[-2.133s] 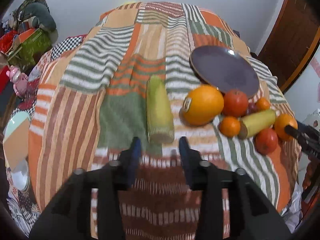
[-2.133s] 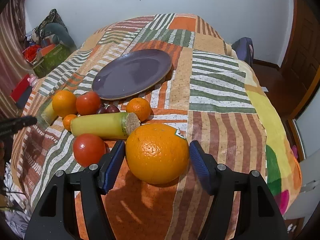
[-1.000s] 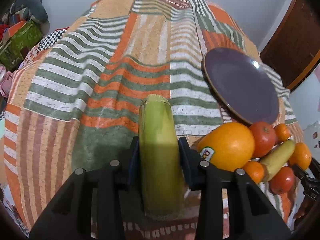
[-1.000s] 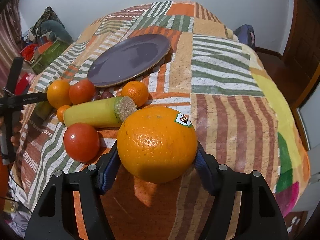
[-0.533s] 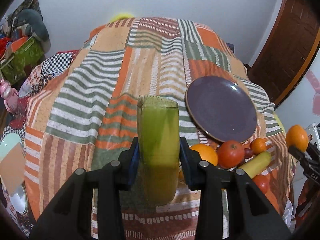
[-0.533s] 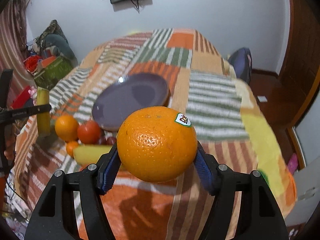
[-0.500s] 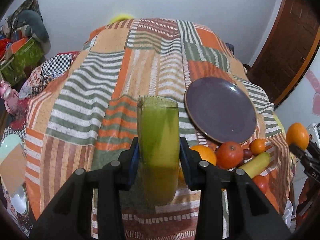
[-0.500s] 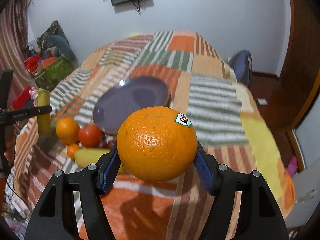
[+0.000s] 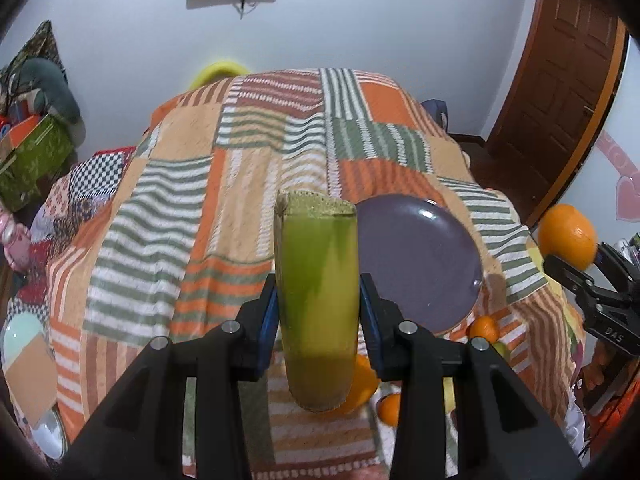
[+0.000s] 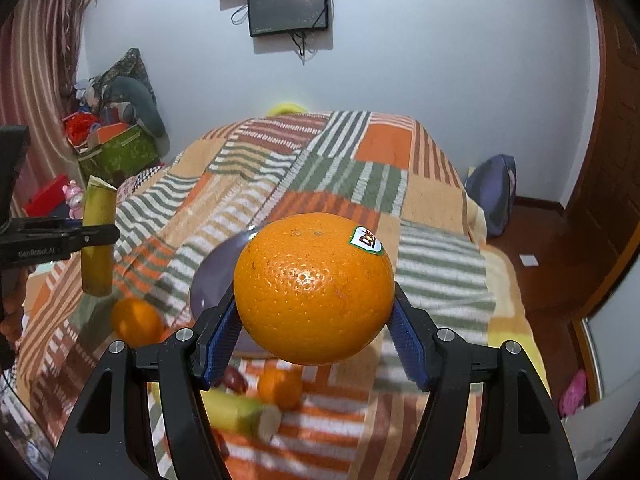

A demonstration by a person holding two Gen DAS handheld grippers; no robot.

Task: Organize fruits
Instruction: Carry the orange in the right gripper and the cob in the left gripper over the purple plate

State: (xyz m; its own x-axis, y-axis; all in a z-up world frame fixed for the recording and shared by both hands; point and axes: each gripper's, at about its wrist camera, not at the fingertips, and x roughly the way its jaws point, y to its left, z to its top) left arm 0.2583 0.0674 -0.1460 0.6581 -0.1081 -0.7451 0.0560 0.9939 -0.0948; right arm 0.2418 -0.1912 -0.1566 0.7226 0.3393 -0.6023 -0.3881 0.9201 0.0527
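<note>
My left gripper (image 9: 319, 314) is shut on a green-yellow cut stalk (image 9: 318, 292), held upright above the striped bedspread (image 9: 192, 208). That stalk (image 10: 97, 236) shows at the left of the right wrist view. My right gripper (image 10: 314, 330) is shut on a large orange (image 10: 314, 288) with a sticker, lifted off the bed; the same orange (image 9: 567, 238) appears at the right edge of the left wrist view. A purple plate (image 9: 420, 260) lies on the bedspread behind both. Small oranges (image 10: 136, 322), a second stalk (image 10: 240, 412) and grapes (image 10: 234, 380) remain on the bed below.
A green box (image 10: 120, 152) with clutter and a pink toy (image 10: 74, 198) stand left of the bed. A blue bag (image 10: 494, 196) leans at the bed's far right corner. A wooden door (image 9: 560, 92) is on the right, screens on the wall (image 10: 288, 4).
Both grippers have risen off the bed with their fruit, and both views tilted up to show more wall. The plate and loose fruit now sit lower in view.
</note>
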